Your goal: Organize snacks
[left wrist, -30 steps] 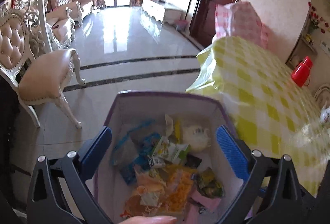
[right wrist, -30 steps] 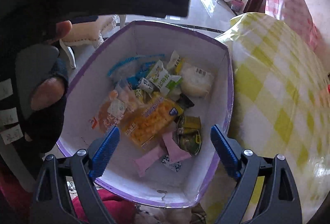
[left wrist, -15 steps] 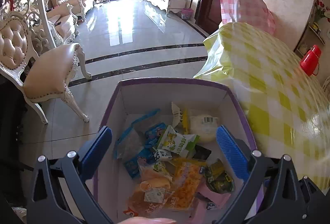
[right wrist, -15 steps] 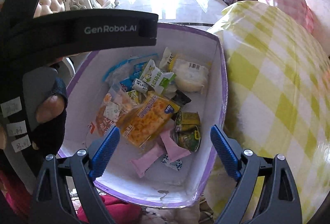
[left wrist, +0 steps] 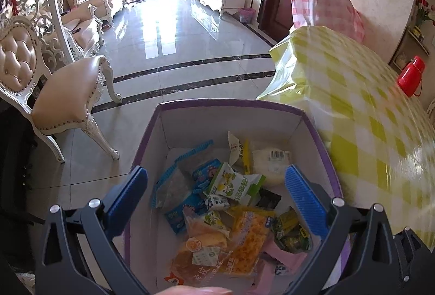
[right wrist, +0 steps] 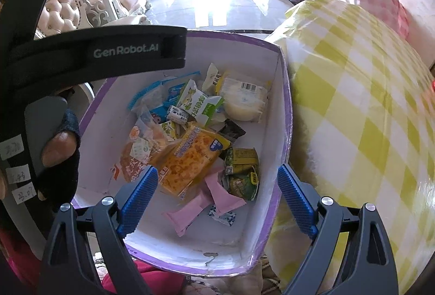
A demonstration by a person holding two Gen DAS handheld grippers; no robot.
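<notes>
A white box with a purple rim (left wrist: pixel 228 103) (right wrist: pixel 285 93) holds several snack packets: a yellow cracker pack (right wrist: pixel 187 161), a green-and-white pack (left wrist: pixel 233 183), a round white bun (right wrist: pixel 243 100), pink wafers (right wrist: pixel 214 199), green packs (right wrist: pixel 242 170), blue packs (left wrist: pixel 179 180). My left gripper (left wrist: pixel 216 186) is open and empty above the box. My right gripper (right wrist: pixel 216 187) is open and empty above the box's near end. The left gripper's body (right wrist: pixel 89 55) and the hand holding it fill the left of the right wrist view.
A table with a yellow checked cloth (left wrist: pixel 361 104) (right wrist: pixel 361 93) stands right of the box. A red flask (left wrist: pixel 409 76) sits on it. A cream upholstered chair (left wrist: pixel 62 93) stands on the tiled floor to the left. A pink checked bag (left wrist: pixel 323 4) lies beyond the table.
Both views have tilted up slightly and drawn back over the box; more of the room and table shows. The snacks have not moved. Both grippers stay open.
</notes>
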